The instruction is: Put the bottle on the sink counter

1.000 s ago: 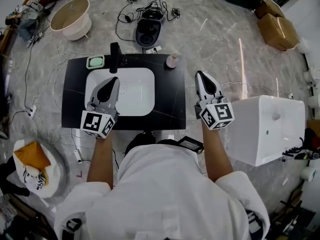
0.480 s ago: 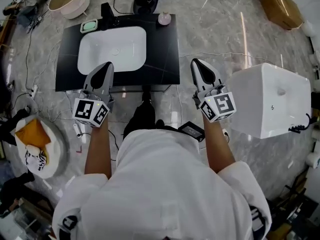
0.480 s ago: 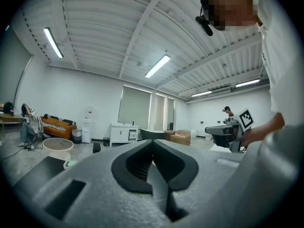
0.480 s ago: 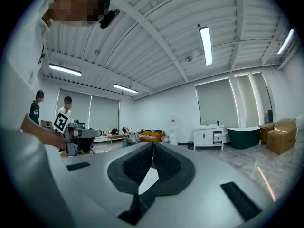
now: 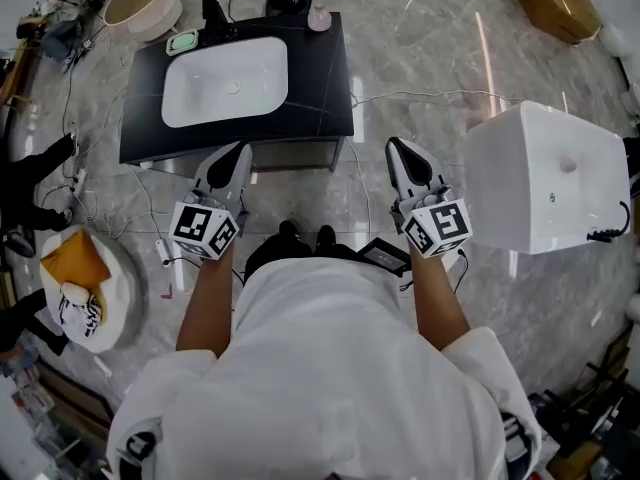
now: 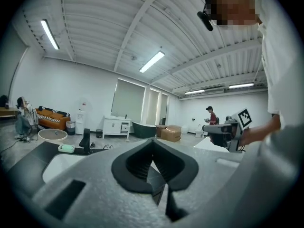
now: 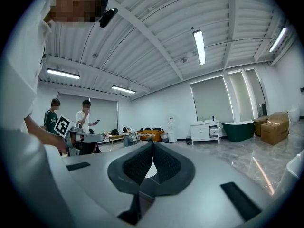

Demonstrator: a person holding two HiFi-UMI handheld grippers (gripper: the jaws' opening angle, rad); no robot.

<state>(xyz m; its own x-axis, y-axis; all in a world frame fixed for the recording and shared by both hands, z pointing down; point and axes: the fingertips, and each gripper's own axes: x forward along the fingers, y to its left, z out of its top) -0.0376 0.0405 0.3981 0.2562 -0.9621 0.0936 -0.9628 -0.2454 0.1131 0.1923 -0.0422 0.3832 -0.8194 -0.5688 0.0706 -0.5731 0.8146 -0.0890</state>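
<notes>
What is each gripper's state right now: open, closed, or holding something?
Left gripper: closed, holding nothing.
Right gripper: closed, holding nothing.

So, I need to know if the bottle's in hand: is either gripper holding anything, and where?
Nothing is held. The left gripper and right gripper are shut and empty; the bottle stands on the counter.

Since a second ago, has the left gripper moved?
Yes. The left gripper has drawn back from over the basin to the front edge of the sink counter.
</notes>
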